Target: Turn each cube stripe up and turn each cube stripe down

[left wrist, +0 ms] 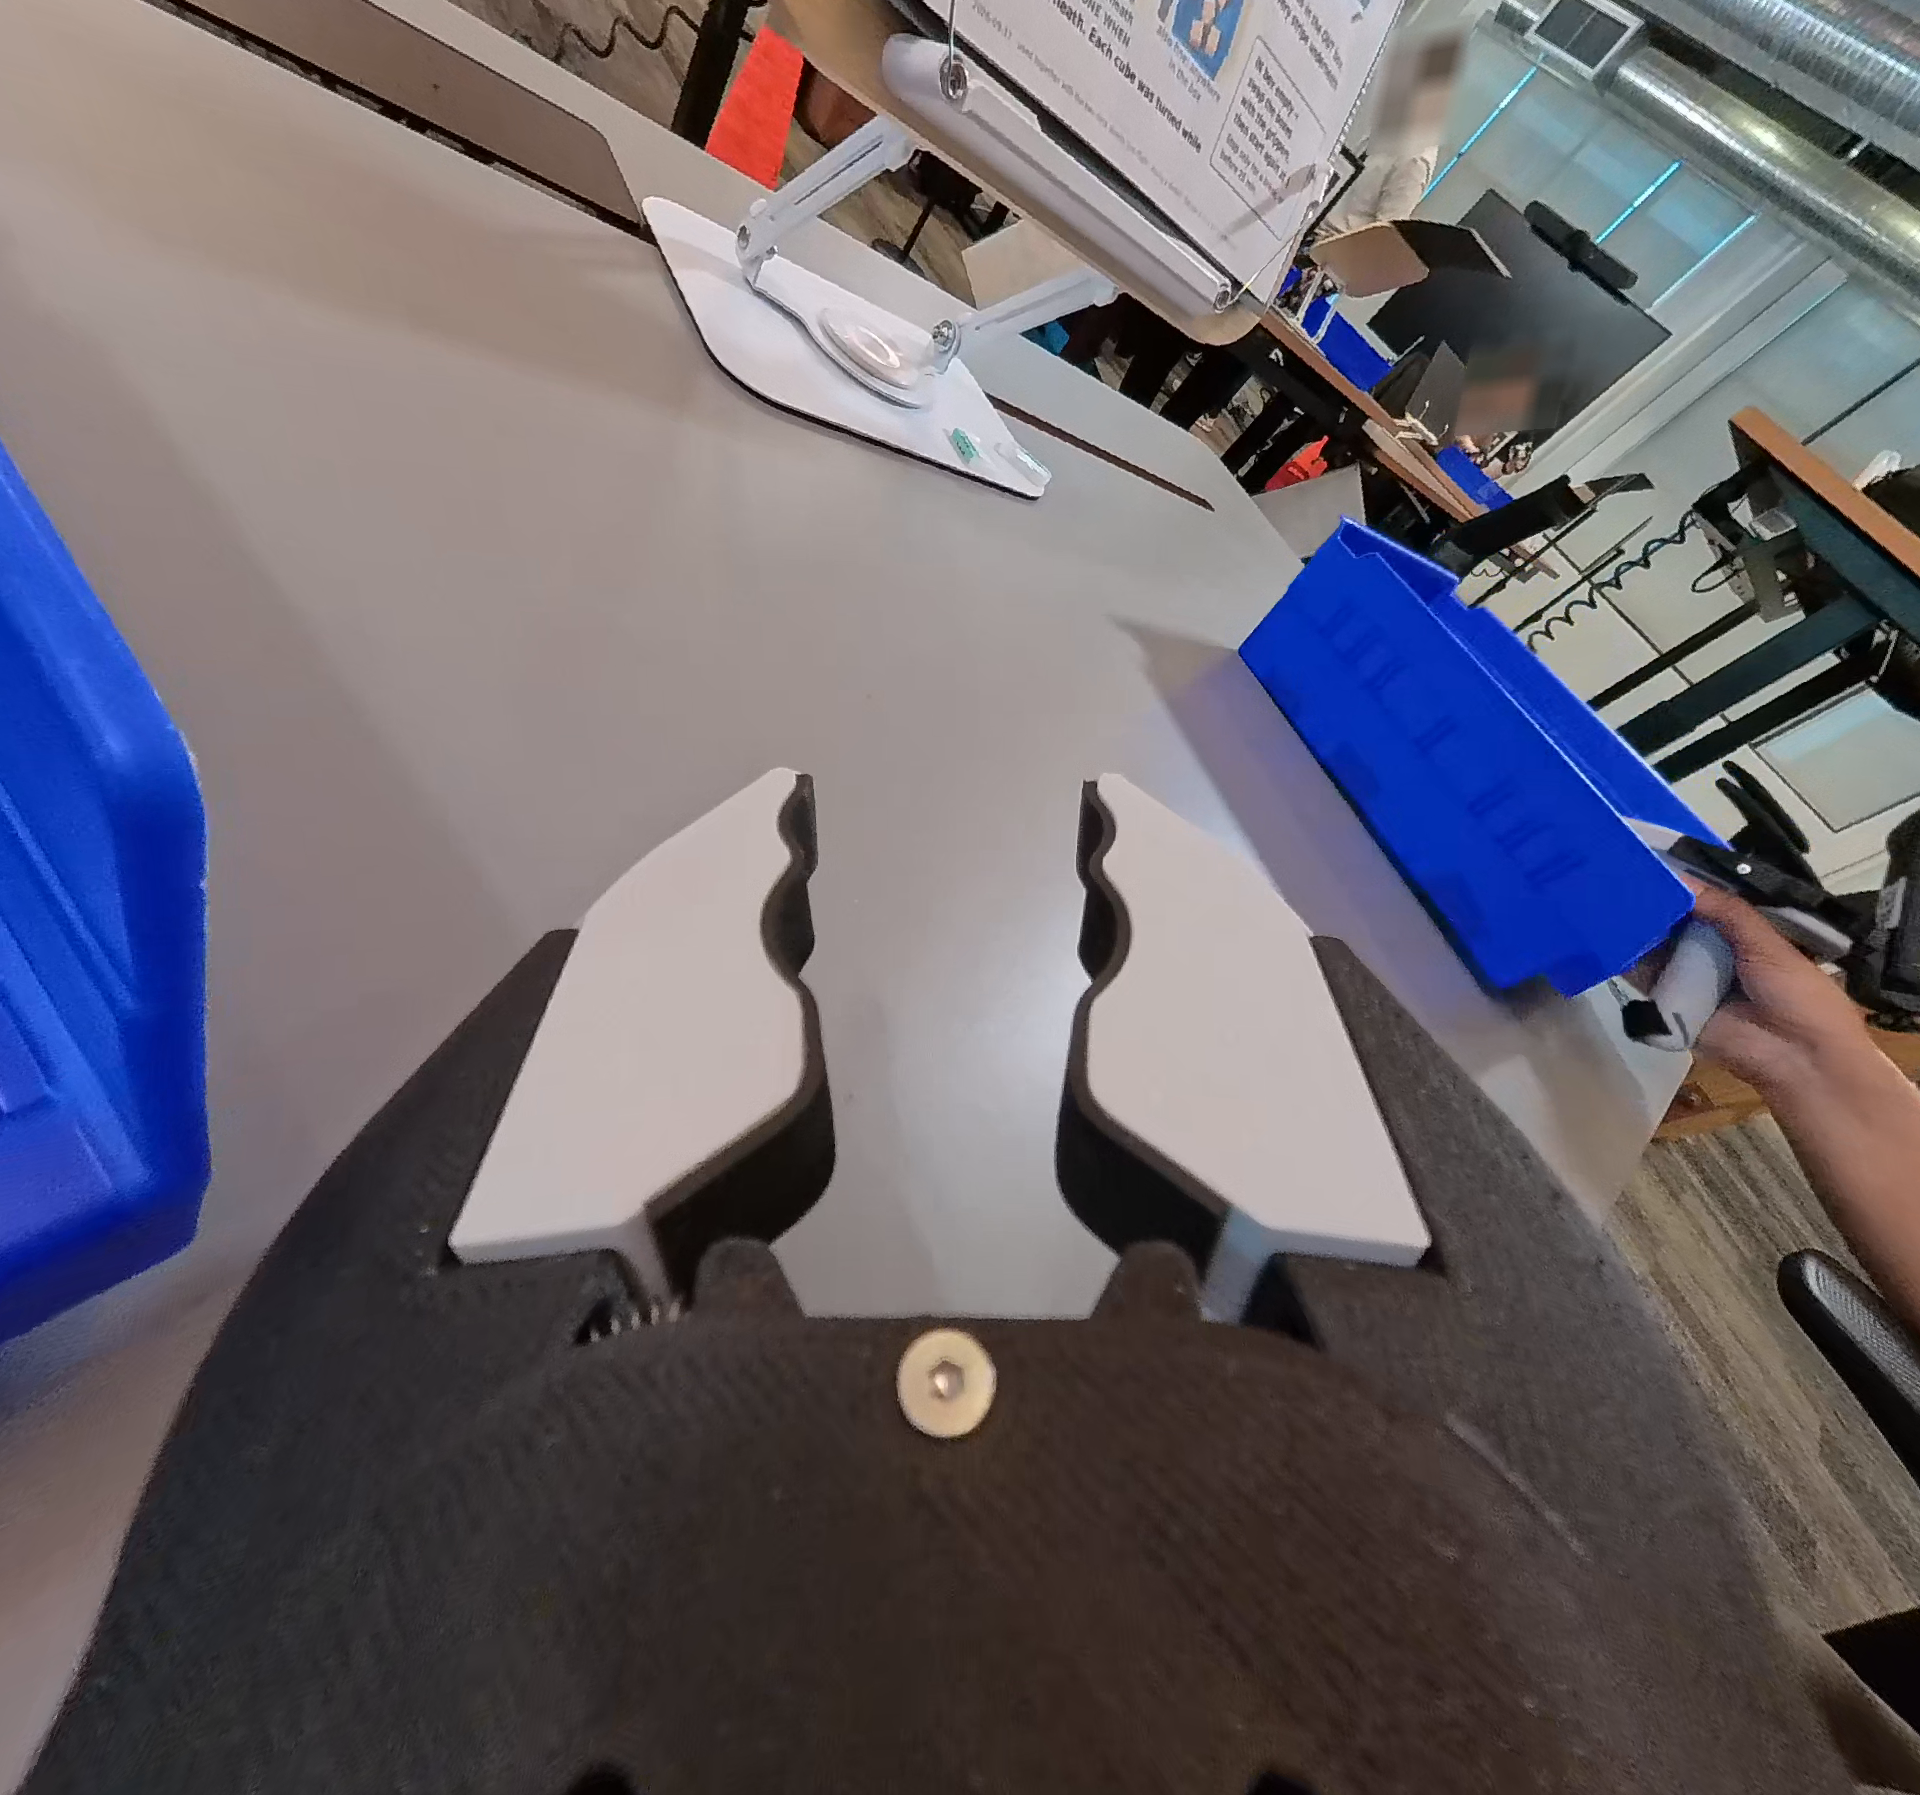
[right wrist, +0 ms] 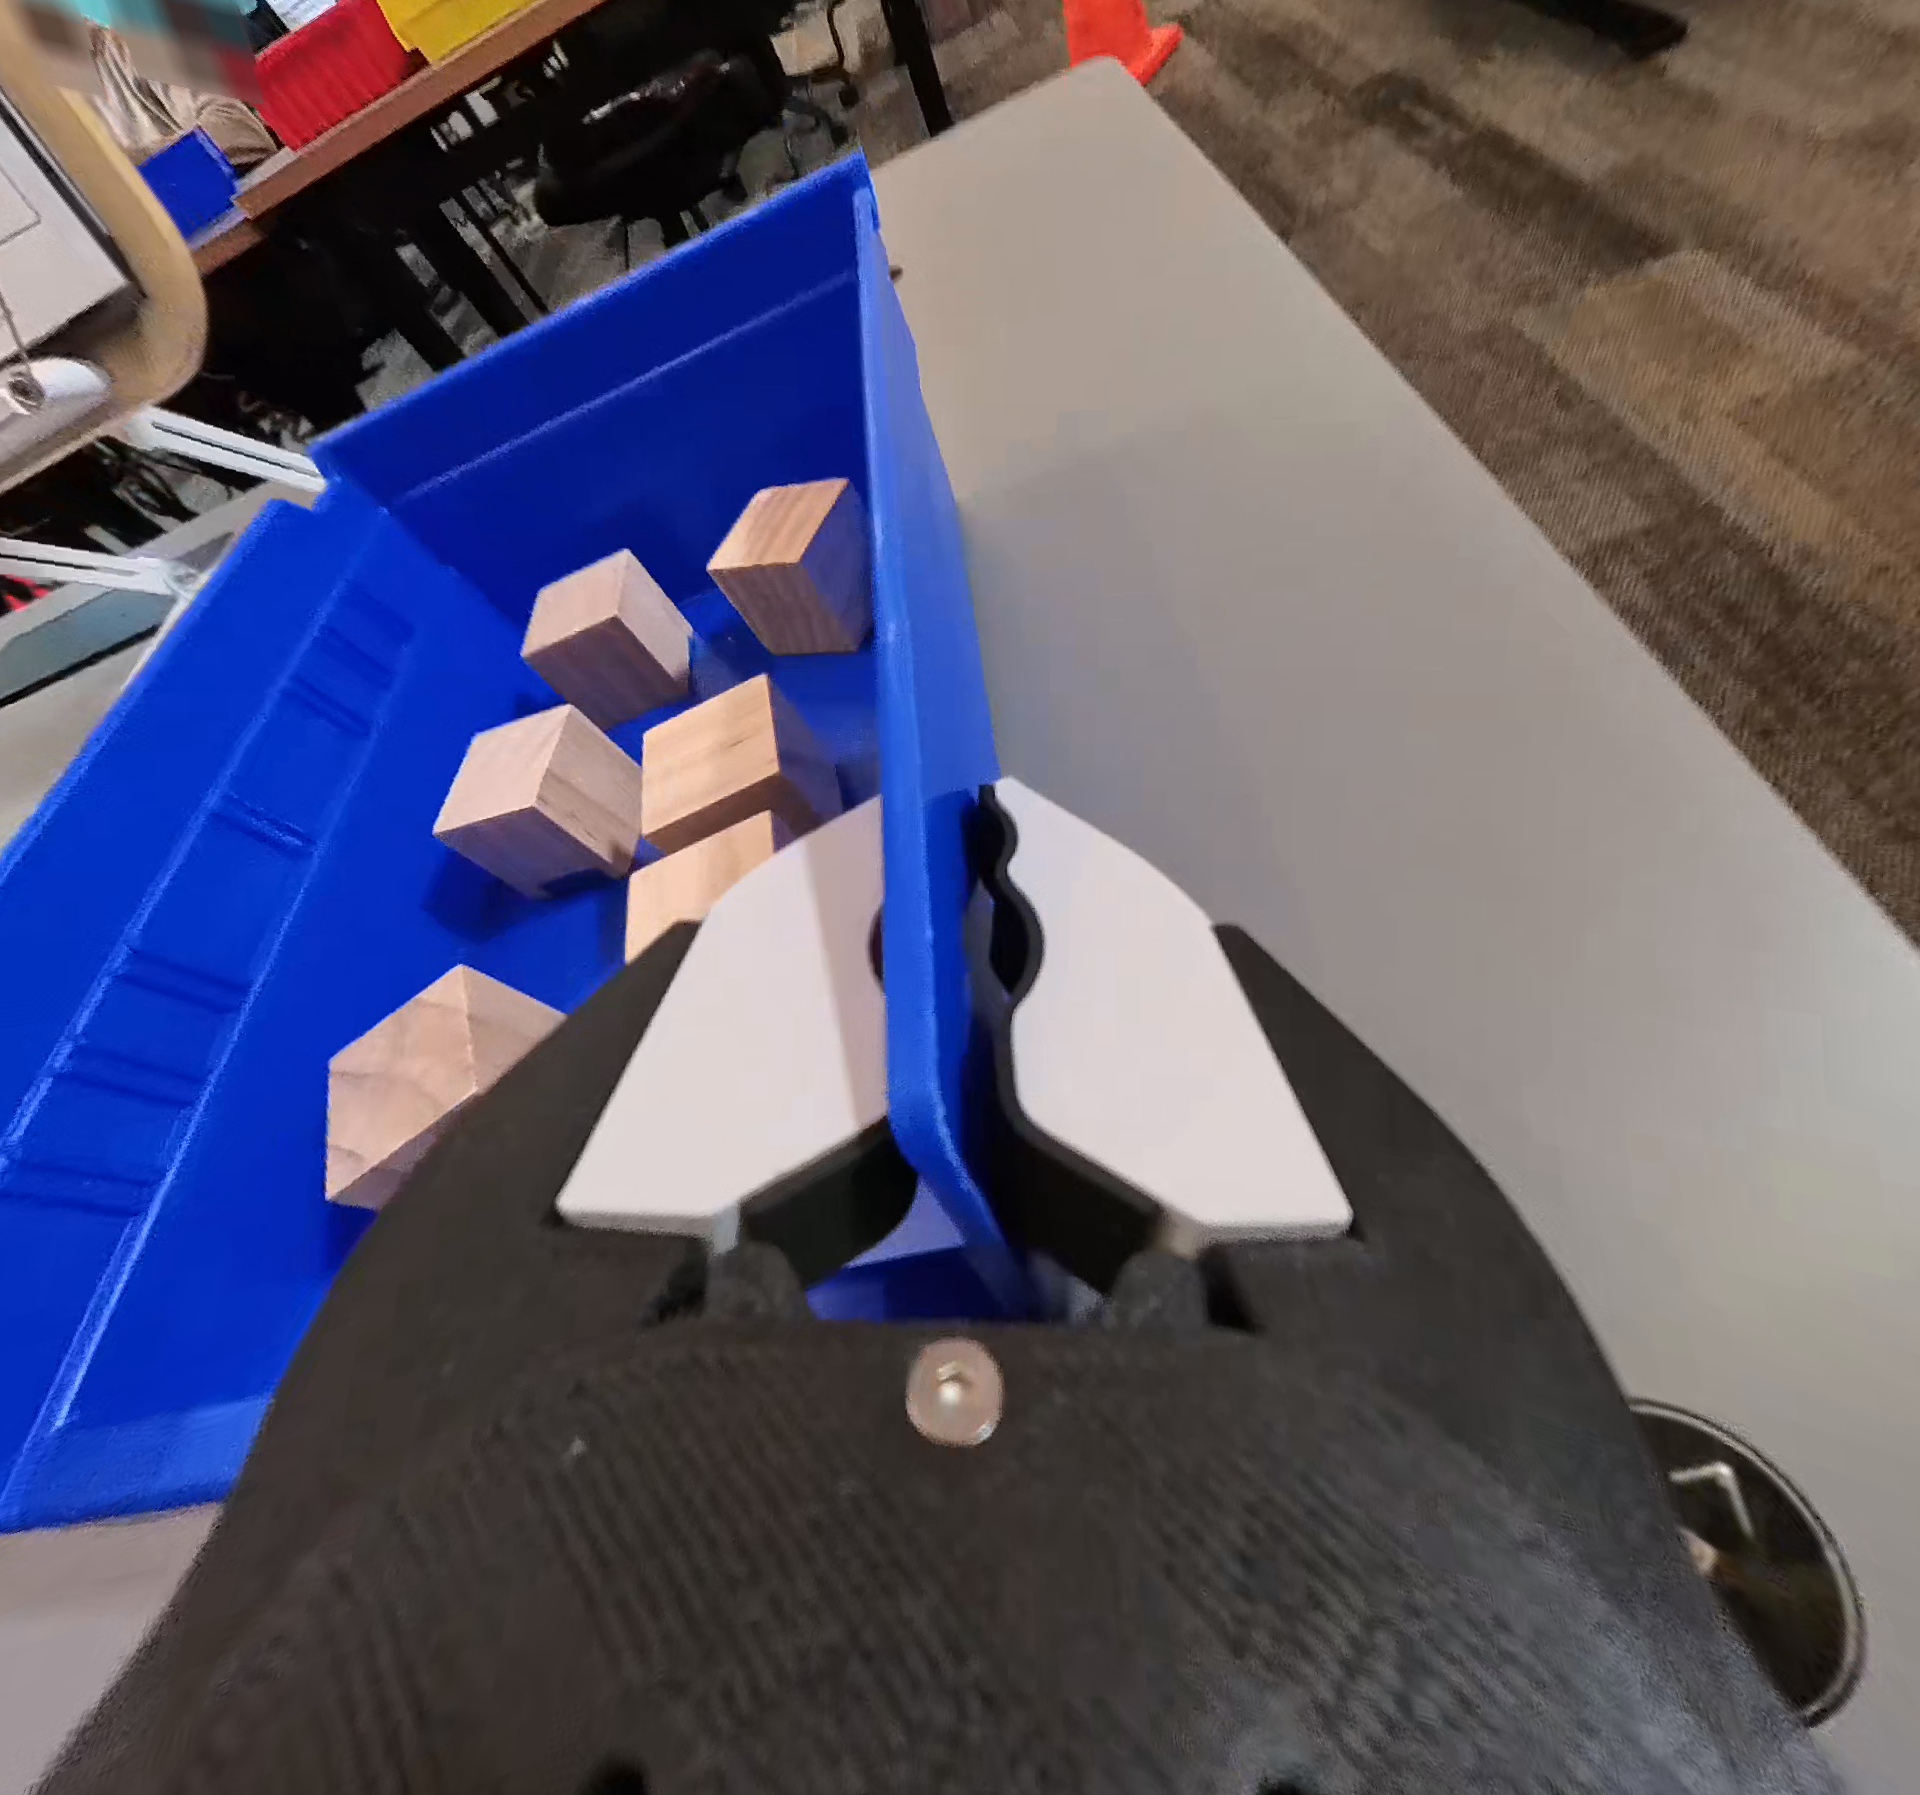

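Nearest in the right wrist view, the right tool (right wrist: 930, 815) is pinching the near-side wall of a blue bin (right wrist: 260, 914), one finger inside the bin and one outside against the wall. The bin looks tilted as it is held, near the right edge of the grey counter (right wrist: 1299, 706). Just past the inner finger lie the wooden cubes (right wrist: 540, 800), six that I can count, loose on the bin floor and close to the gripped wall. No stripe shows on any face turned to the camera.

In the left wrist view, the left tool (left wrist: 945, 789) is spread and holds nothing, hanging over bare counter near its middle. A second blue bin (left wrist: 83, 914) sits at the left edge of that view. Farther back a white stand (left wrist: 831, 332) carries an instruction sheet (left wrist: 1122, 10).

By my judgement the step in hand is positioning the bin, not turning cubes. The next move likely calls for settling the bin flat, releasing the wall, then grasping one cube by opposite faces.
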Demonstrator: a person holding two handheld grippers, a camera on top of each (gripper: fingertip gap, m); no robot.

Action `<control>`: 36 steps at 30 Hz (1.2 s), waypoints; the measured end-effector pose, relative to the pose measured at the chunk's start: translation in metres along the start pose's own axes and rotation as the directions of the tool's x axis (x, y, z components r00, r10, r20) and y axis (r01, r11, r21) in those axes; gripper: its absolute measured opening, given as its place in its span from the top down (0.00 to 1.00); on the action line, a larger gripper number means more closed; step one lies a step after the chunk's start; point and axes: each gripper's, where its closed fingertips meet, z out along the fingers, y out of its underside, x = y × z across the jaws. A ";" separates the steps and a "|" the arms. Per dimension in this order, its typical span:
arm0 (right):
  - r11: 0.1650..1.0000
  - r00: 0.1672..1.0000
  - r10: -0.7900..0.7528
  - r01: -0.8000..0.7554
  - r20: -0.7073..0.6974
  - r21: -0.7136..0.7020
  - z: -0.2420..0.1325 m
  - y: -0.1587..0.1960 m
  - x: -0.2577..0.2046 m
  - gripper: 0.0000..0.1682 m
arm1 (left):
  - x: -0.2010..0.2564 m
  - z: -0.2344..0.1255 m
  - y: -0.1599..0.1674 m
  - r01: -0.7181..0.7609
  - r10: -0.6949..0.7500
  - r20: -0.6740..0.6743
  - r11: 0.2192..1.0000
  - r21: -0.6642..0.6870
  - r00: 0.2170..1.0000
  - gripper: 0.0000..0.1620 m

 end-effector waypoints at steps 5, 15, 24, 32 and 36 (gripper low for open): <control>0.995 0.995 0.092 -0.091 0.022 -0.032 0.003 0.009 0.005 0.93 | 0.000 0.001 0.001 0.004 -0.004 -0.001 1.000 -0.006 1.000 0.70; 0.998 1.000 -0.009 0.010 0.013 -0.067 0.008 0.016 0.008 0.94 | -0.001 0.000 0.001 0.014 -0.014 -0.005 1.000 -0.007 1.000 0.70; 0.995 0.997 0.062 -0.059 0.036 -0.084 0.007 0.015 0.009 0.95 | -0.001 0.001 0.002 0.017 -0.017 -0.008 1.000 -0.013 1.000 0.70; 0.986 0.989 0.135 -0.129 0.054 -0.107 0.004 0.011 -0.004 0.95 | 0.000 0.001 0.004 0.025 -0.025 -0.016 0.999 -0.020 1.000 0.70; 0.987 0.986 0.145 -0.139 0.079 -0.084 0.003 0.005 -0.013 0.95 | 0.005 0.002 0.006 -0.004 0.002 -0.030 0.999 -0.039 1.000 0.70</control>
